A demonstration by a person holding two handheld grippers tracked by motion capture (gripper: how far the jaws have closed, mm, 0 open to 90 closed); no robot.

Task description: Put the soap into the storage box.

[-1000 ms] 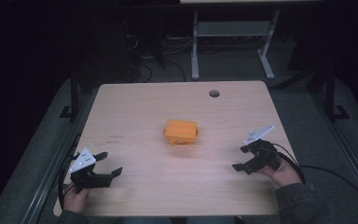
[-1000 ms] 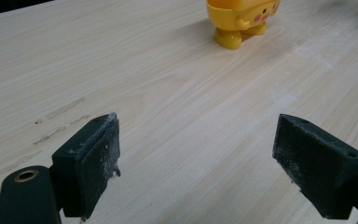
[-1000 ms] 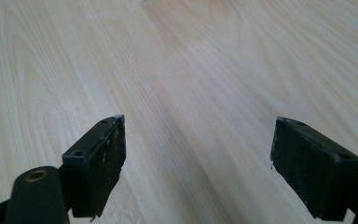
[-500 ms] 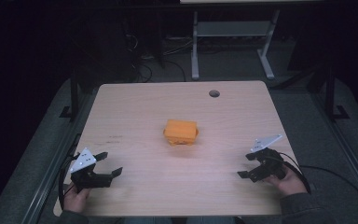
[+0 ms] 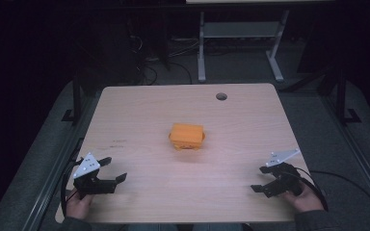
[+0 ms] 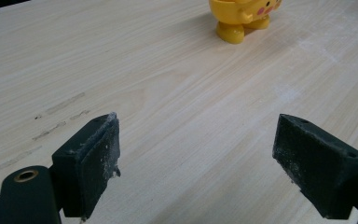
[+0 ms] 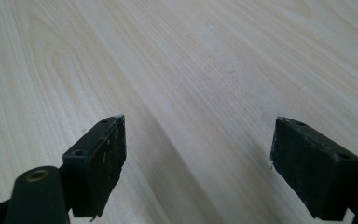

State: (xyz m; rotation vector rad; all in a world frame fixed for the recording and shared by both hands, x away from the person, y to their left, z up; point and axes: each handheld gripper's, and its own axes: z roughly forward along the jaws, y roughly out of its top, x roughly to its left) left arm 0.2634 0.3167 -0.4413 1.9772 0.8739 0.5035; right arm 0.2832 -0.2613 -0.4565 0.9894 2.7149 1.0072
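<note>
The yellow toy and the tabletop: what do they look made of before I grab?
The yellow toy looks like moulded hard plastic: smooth, glossy, rounded feet, printed pink cheeks. The tabletop looks like pale wood-grain laminate or veneer, matt, with a few scuffs; which one I cannot tell. The jaw pads look like worn black rubber or foam.

High view dim overall; tabletop [image 5: 139, 125] only well-lit area, light from above, surroundings nearly black toward upper corners. Slight softness, some grain. Yellow toy [image 5: 187, 135] cast small soft shadow at base. Both gripper views brighter, evenly lit; wood grain sharp at mid-frame, jaws at bottom edge slightly blurred. Faint pale glare patch at right of left gripper view.
</note>
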